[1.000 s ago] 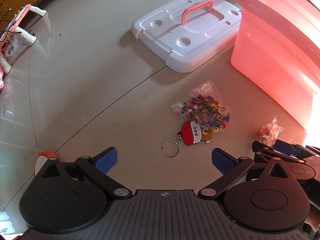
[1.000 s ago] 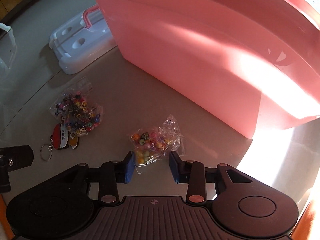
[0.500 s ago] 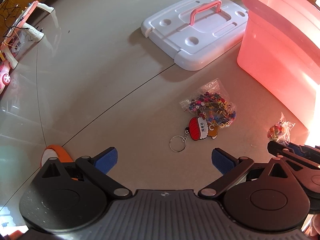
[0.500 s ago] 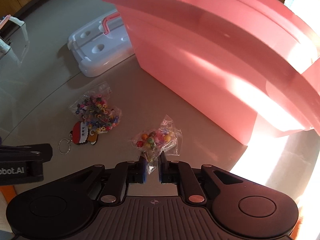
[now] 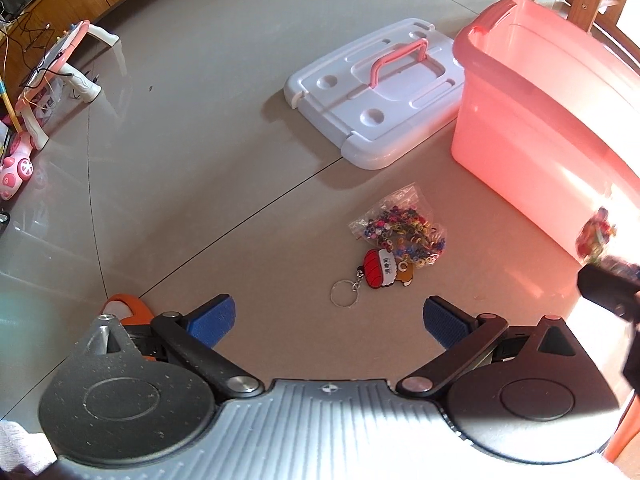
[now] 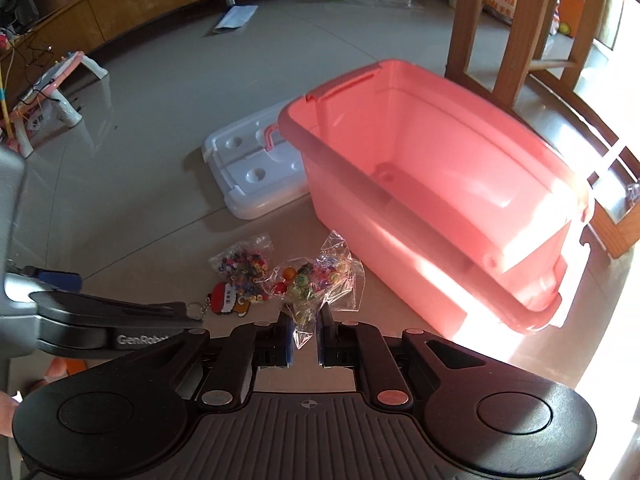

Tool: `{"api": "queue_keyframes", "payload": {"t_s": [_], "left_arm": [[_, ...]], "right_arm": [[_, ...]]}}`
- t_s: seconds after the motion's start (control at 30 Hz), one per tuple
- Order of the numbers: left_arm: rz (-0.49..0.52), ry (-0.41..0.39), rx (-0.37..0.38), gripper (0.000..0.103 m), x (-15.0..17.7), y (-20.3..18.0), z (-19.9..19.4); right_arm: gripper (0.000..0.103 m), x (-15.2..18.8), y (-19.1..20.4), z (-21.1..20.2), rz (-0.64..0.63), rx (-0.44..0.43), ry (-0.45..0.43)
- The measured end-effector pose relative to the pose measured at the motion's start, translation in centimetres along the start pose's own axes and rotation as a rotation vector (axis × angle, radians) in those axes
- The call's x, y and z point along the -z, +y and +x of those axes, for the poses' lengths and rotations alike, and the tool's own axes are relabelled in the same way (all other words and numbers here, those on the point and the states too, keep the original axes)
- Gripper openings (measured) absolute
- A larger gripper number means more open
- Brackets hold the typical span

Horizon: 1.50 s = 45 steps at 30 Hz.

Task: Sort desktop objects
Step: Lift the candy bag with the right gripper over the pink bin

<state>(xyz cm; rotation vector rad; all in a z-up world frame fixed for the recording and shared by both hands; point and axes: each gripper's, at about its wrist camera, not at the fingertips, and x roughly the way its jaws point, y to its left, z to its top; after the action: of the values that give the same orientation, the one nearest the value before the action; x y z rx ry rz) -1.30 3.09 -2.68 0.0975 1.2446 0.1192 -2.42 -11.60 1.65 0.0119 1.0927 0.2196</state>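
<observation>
Trouble looms: right gripper [image 6: 305,336] pinches bead bag [image 6: 312,280] by thin film, could slip short of pink bin [image 6: 440,184]; left gripper [image 5: 328,320] gapes wide, empty.

A pink toy car [image 5: 16,168] sits beside a toy table [image 5: 60,68].

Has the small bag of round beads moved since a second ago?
Yes. The bead bag, clamped in the right gripper, has gone up off the floor, toward the rim of the pink bin.
</observation>
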Motion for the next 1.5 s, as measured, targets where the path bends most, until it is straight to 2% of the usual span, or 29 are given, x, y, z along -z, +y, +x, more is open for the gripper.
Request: {"api": "queue_keyframes", "payload": {"t_s": [0.4,0.63,1.0,1.33,1.5], "left_arm": [[-0.003,-0.038,0.049,0.103,-0.8,-2.3,-1.0],[0.004,-0.029,0.084,0.103,-1.0,-3.3,-1.1],[-0.001,-0.021,0.058,0.103,-2.0,-3.4,0.0],[0.044,-0.022,0.018,0.103,-3.3,-4.0,1.4],[0.047,-0.025,0.023,0.103,-4.0,-4.6,2.0]], "right_arm": [[0.009,-3.4,-2.2,-4.9,-0.007,0.012,-0.087],[0.009,-6.4,-3.9,-5.1,-0.029,0.021,-0.098],[0.010,-10.7,-5.1,-2.2,-0.078,-0.002,-0.082],[0.010,-13.1,-7.9,3.3,-0.087,-0.008,-0.019],[0.010,-14.1,-9.3,6.1,-0.076,-0.016,0.001]]}}
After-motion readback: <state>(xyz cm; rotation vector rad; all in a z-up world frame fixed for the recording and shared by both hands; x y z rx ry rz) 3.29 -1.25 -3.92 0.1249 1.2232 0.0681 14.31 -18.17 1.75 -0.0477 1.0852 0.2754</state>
